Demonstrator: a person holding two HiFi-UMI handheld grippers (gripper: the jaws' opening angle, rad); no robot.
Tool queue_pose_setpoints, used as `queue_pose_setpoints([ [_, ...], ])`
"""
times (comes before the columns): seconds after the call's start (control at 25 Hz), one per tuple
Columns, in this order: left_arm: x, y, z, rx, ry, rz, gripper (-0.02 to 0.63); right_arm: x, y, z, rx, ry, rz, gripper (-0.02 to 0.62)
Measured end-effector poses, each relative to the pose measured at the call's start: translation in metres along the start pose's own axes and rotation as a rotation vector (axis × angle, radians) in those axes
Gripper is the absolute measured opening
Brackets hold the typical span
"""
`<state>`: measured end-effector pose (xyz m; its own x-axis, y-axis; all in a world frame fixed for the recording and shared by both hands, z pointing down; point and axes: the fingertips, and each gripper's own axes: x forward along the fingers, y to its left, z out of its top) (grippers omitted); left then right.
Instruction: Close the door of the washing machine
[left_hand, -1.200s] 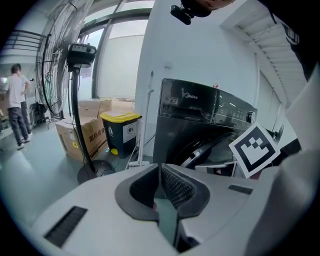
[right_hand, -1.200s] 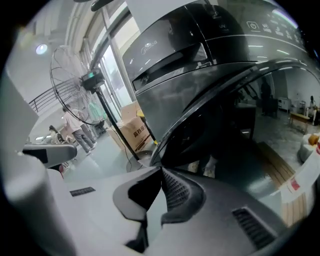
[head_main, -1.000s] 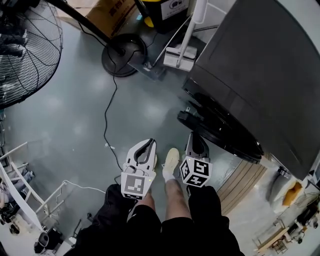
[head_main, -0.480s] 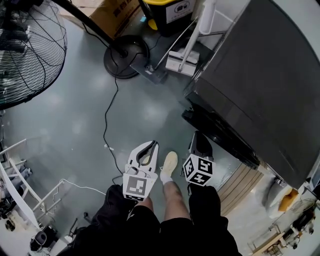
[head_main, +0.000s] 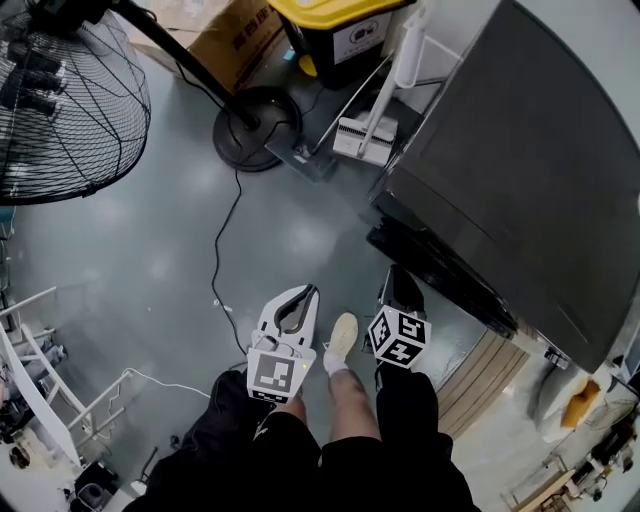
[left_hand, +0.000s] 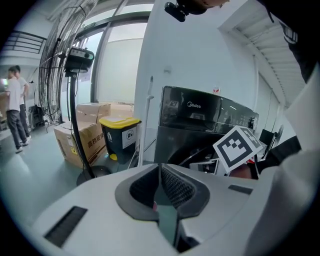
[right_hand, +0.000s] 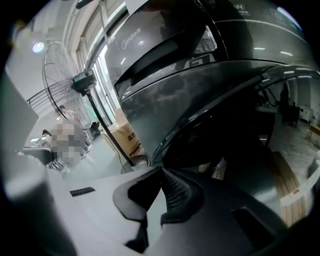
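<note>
The dark grey washing machine (head_main: 520, 170) fills the right of the head view. Its round dark door (head_main: 440, 268) lies close against the front; I cannot tell whether it is latched. My right gripper (head_main: 393, 271) is shut and empty, its tips right at the door's lower edge. In the right gripper view the door (right_hand: 220, 125) looms just past those closed tips (right_hand: 161, 171). My left gripper (head_main: 306, 292) hangs over the floor left of the person's foot (head_main: 341, 335), shut on nothing. The left gripper view shows its closed tips (left_hand: 160, 168) and the machine (left_hand: 200, 112) ahead.
A standing fan (head_main: 60, 110) with a round base (head_main: 255, 125) and a trailing cable (head_main: 222, 240) stands at the left. A cardboard box (head_main: 225, 35), a yellow-lidded bin (head_main: 340, 25) and a white mop (head_main: 370, 135) are at the back. A white rack (head_main: 40, 370) is lower left, wooden slats (head_main: 490, 370) lower right.
The right gripper has edged forward along the machine's front, and the door looks a little closer to the machine. The left gripper has stayed where it was.
</note>
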<state>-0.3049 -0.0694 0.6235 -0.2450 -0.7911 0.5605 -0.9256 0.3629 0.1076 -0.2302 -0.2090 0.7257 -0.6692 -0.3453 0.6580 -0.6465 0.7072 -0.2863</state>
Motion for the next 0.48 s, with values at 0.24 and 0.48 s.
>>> queue_pose_setpoints([
  [0.24, -0.021, -0.007, 0.016, 0.031, -0.019, -0.027, 0.035, -0.031, 0.009, 0.020, -0.027, -0.053, -0.003, 0.017],
  [0.48, -0.059, -0.028, 0.061, 0.088, -0.067, -0.069, 0.035, -0.099, 0.022, 0.053, -0.150, -0.113, -0.029, 0.017],
])
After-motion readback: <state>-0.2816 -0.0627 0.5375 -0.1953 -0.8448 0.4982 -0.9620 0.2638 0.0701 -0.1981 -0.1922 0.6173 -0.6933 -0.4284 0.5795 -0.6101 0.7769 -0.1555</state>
